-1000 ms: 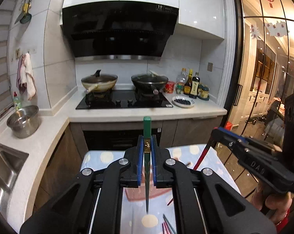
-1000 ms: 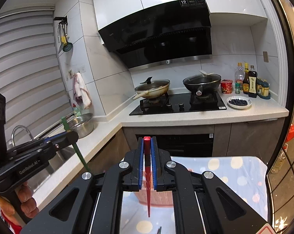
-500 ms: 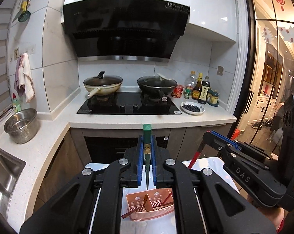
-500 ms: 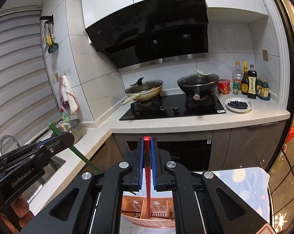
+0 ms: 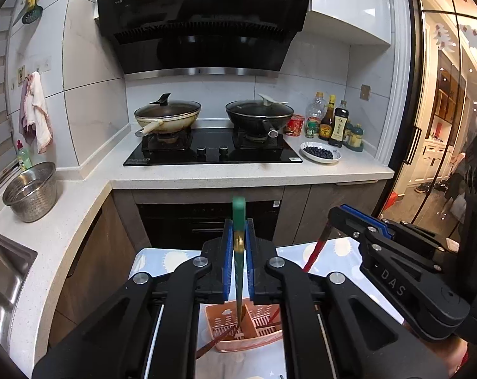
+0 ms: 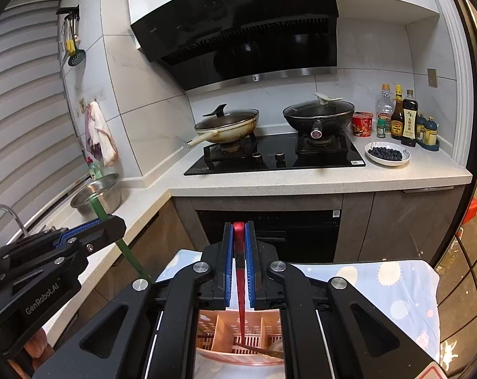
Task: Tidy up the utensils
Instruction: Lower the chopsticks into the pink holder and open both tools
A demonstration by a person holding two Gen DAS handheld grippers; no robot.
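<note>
Near half of the pink utensil basket [image 5: 238,331] hidden behind the gripper arms, its base cut off in the right wrist view, sink [image 5: 1,281] cut by the left edge, bottle labels [image 6: 409,126] too small to be read, a hand [image 6: 36,347] mostly hidden.

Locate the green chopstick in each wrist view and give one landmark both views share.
Left wrist view: the green chopstick stands bottom centre, clamped upright in the left gripper, tip over the pink utensil basket.
Right wrist view: it slants at lower left, beside the counter.
Shared landmark: the plate of blueberries.
</note>
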